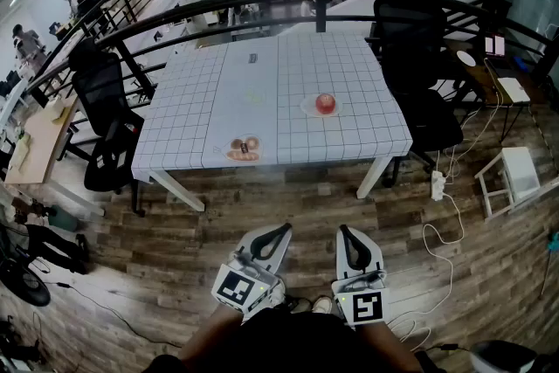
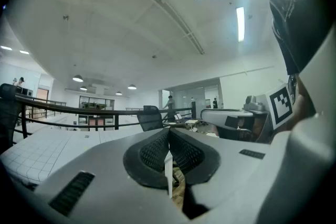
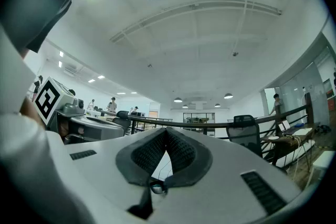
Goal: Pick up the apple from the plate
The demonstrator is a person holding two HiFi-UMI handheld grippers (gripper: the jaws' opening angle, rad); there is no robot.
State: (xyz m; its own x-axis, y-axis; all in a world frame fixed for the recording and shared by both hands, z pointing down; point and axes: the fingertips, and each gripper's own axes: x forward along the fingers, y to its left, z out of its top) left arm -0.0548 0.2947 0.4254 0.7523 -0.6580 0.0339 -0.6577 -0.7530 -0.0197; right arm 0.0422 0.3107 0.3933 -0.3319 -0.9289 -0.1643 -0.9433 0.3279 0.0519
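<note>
Approach step, pick not begun: my left gripper [image 1: 278,233] and right gripper [image 1: 346,235] are both closed and empty, well apart from the surface [image 1: 262,74] where what looks like the apple [image 1: 326,103] sits on its plate [image 1: 308,108], so next I need to step in and open one.
</note>
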